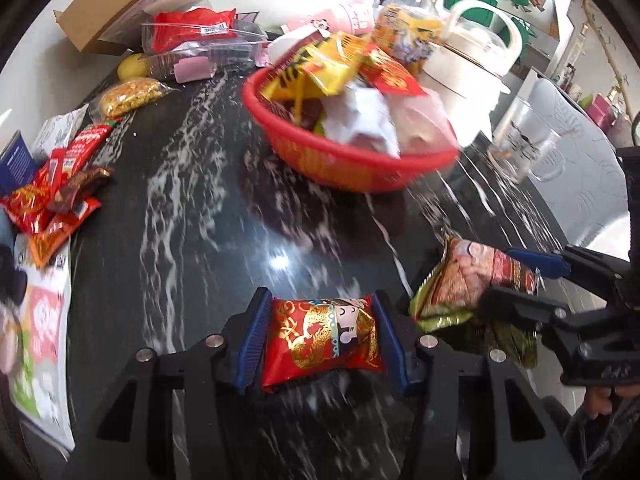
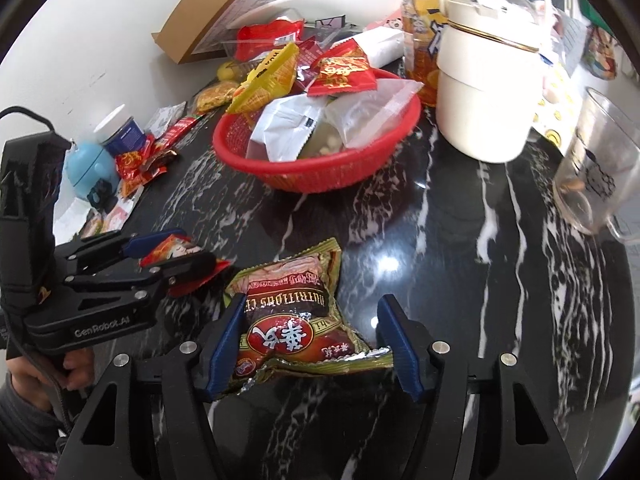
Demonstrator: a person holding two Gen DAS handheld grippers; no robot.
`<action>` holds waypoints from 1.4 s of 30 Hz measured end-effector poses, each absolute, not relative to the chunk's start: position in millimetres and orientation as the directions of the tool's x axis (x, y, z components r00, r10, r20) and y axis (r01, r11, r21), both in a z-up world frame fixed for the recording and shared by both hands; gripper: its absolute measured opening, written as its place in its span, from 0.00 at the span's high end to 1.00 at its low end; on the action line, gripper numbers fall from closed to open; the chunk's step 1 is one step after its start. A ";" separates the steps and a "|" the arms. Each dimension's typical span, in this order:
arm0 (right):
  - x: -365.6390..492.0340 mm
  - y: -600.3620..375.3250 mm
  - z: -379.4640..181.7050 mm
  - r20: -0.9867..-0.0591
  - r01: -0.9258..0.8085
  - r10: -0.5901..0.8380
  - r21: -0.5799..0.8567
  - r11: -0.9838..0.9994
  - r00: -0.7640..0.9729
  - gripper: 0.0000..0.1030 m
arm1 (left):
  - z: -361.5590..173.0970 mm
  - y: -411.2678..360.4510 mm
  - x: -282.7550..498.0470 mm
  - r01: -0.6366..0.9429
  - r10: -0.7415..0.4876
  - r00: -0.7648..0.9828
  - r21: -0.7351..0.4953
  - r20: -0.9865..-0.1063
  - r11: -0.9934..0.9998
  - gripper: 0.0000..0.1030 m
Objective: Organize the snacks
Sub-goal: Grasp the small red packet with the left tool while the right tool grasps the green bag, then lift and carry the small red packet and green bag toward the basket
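Note:
My left gripper [image 1: 320, 296] is shut on a red packet with a gold dragon print [image 1: 320, 344], its blue pads pressing on both ends just above the black marble table [image 1: 200, 240]. To its right, my right gripper [image 1: 500, 276] is shut on a green and brown snack packet [image 1: 460, 280]. In the right wrist view that packet [image 2: 292, 320] sits crumpled between the right gripper's [image 2: 313, 304] pads, and the left gripper [image 2: 176, 250] shows at the left with its red packet [image 2: 196, 280]. Beyond both stands a red basket [image 1: 340, 168] [image 2: 312, 176], heaped with snack packets.
A white lidded pot [image 2: 484, 92] and a glass mug [image 2: 596, 176] stand right of the basket, with a juice bottle [image 2: 420, 20] behind. Loose red packets [image 1: 52, 200], a blue figure [image 2: 86, 172] and a cardboard box [image 2: 216, 12] crowd the left and back.

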State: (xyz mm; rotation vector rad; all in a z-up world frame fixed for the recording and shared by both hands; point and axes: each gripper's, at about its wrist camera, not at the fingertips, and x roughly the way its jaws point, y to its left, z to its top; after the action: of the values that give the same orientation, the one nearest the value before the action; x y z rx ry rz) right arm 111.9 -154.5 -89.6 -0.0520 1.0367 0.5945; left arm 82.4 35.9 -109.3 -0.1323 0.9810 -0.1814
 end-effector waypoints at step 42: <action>39.9 -170.9 -84.0 -0.865 -0.564 0.332 0.071 0.823 0.376 0.17 | -114.3 7.8 21.2 0.155 -0.217 0.551 -0.157 -0.806 0.975 0.46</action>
State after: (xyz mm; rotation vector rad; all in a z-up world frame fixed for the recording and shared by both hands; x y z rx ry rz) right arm 39.9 -170.9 -84.0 -0.2532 1.0377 0.5805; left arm 21.2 7.8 -114.3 -0.0701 0.9623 -0.2207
